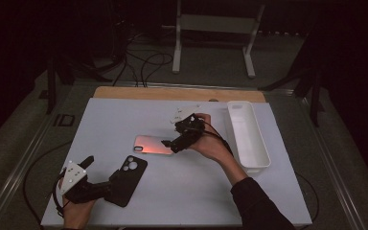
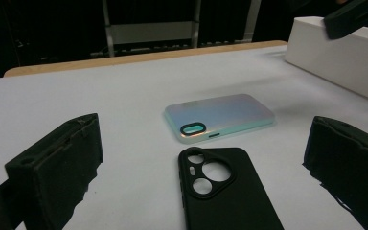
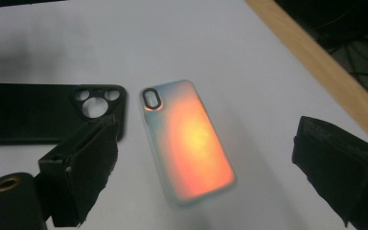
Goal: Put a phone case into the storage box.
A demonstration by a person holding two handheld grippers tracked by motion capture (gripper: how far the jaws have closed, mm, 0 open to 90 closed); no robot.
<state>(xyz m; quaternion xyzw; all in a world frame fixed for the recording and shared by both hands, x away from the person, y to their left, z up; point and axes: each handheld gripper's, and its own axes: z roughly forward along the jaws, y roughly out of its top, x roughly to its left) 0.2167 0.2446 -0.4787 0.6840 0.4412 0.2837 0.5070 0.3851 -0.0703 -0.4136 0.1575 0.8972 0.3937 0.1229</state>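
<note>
- Iridescent phone case [image 1: 152, 144] lies flat near the middle of the white table [image 1: 124, 120] in the high view, well clear of every table edge, glowing orange-pink under the light.
- My right gripper [image 1: 168, 143] sits at that case's right end, its tip about at the case's short edge; I cannot tell there whether it touches.
- A black phone case [image 1: 128, 179] lies nearer me, apart from the shiny one, with my left gripper [image 1: 109, 184] at its near end.
- A white tray [image 1: 263, 158] stands along the right side, with bare table between it and my right hand [image 1: 211, 141].
- In the left gripper view my jaws stand spread wide, the black phone case [image 2: 225, 191] lying between them, untouched on either side, and open table to its left.
- Beyond it the iridescent phone case [image 2: 219, 117] lies crosswise, a strip of bare table separating the two.
- In the right gripper view my jaws are spread wide, and the iridescent phone case [image 3: 187, 141] lies between them with clear room on both sides.
- The black phone case [image 3: 43, 112] lies just beside its camera end, not touching.
</note>
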